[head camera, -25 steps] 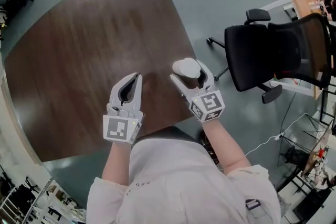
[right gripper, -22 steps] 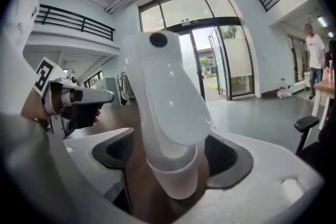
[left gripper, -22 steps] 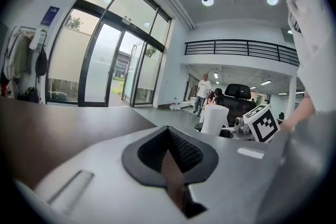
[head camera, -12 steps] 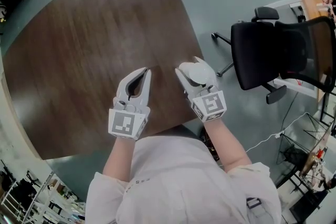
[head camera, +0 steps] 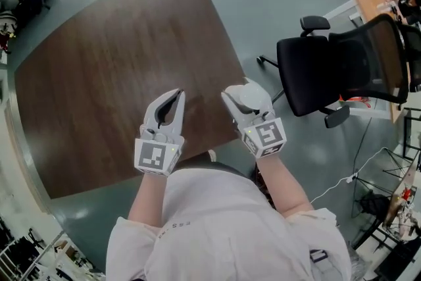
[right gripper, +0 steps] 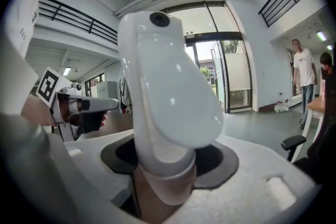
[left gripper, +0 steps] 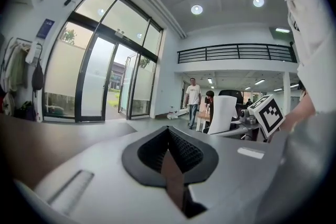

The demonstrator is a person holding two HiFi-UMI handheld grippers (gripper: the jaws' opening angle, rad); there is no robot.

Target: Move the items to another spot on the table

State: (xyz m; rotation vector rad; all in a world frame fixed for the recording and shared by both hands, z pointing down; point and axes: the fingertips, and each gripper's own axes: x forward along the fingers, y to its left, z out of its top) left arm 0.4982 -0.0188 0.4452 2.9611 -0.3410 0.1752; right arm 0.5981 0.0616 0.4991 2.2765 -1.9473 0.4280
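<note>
- Head view: the person stands at the near edge of a dark wooden desk (head camera: 118,43) with a claw in each hand.
- The left claw (head camera: 176,99) hangs over the near part of the desk. Its two jaws are drawn together at the tips, with nothing between them.
- The right claw (head camera: 242,94) is beside it, near the desk's right edge, clenched on a white rounded item (head camera: 248,97). The item sits between the jaws and bulges above them.
- Both claws point away from the person and are a little apart, not touching.
- A black office chair (head camera: 329,69) stands on the floor to the right, off the desk.
- Left gripper view: the left claw (left gripper: 169,131) is pressed closed and empty, its dark pads meeting in a point. The brown desk (left gripper: 42,139) lies low on the left.
- Right gripper view: the right claw (right gripper: 168,160) has just been closing, and the white item (right gripper: 168,92) now fills the gap. It stands upright, glossy, with a small dark round spot near its top, and both pads are against its lower part.
- The left claw (right gripper: 79,105) shows at the left of this view, level with it.
</note>
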